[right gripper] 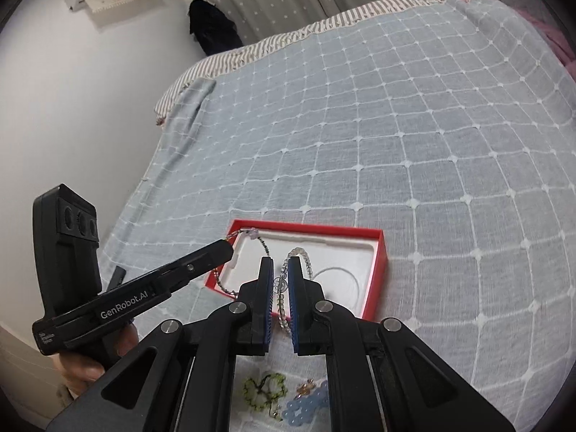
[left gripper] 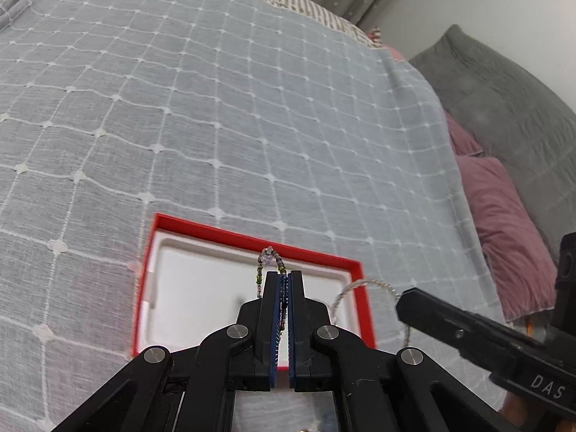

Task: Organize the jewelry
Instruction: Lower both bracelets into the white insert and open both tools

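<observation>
1. Jewelry box (right gripper: 374, 248): a shallow red rectangular tray with a white moulded insert, lying flat on the bed just ahead of both pairs of tongs; a thin pale ring-shaped strand (right gripper: 342, 280) rests inside it.
2. Bedspread (right gripper: 396, 126): pale blue-grey woven cloth crossed by a raised white grid with small knots at the crossings; a striped edge shows at the far side, and mauve pillows (left gripper: 504, 223) and a grey cushion (left gripper: 504, 97) lie off to the right in the left wrist view.
3. Left gripper (left gripper: 283, 277): its black fingers with blue pads are pressed nearly together, pinching a dark seed-bead bracelet (left gripper: 270, 257) that loops up from the tips, a clear crystal at the top of the loop, hanging over the box's near half. In the right wrist view this tool comes in low from the left, tilted up toward the box's left corner, a hand (right gripper: 90, 363) wrapped round its handle.
4. Right gripper (right gripper: 280, 262): fingers slightly apart yet clamped on a clear glass-bead bracelet (right gripper: 304, 255), whose rounded beads arch past the right fingertip and trail down between the pads, above the box's near edge.
5. Loose pieces on the cloth beneath the right tool: a green beaded flower (right gripper: 264, 388), a pale blue bead cluster (right gripper: 306, 408) and a small gold-toned charm (right gripper: 306, 385), close together.
</observation>
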The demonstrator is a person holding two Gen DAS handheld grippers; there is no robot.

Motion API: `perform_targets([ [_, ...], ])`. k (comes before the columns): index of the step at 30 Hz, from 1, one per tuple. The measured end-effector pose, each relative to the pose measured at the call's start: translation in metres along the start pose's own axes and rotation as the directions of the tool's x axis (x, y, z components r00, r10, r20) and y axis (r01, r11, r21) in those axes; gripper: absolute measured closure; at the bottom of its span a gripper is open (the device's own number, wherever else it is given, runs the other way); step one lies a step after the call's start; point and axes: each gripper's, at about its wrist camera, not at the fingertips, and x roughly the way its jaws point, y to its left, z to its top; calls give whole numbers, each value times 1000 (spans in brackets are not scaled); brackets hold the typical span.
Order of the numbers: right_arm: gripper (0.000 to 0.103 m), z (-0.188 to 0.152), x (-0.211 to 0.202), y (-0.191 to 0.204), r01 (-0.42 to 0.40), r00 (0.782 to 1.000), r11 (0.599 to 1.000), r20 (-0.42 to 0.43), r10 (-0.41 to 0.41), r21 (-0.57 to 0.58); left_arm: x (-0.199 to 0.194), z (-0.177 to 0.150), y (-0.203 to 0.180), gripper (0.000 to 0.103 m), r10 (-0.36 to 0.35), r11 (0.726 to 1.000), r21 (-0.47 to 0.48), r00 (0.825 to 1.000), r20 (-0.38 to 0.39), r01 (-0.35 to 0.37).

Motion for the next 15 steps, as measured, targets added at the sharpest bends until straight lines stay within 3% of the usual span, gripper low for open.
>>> perform_targets([
  [8, 95, -4, 27, 7, -15, 1000, 997, -24, 13, -72, 10, 2, 20, 103, -17, 999, -28, 1000, -3, 17],
  [15, 95, -2, 36, 12, -54, 998, 992, -22, 52, -110, 16, -1, 27, 103, 33, 999, -10, 999, -6, -33],
])
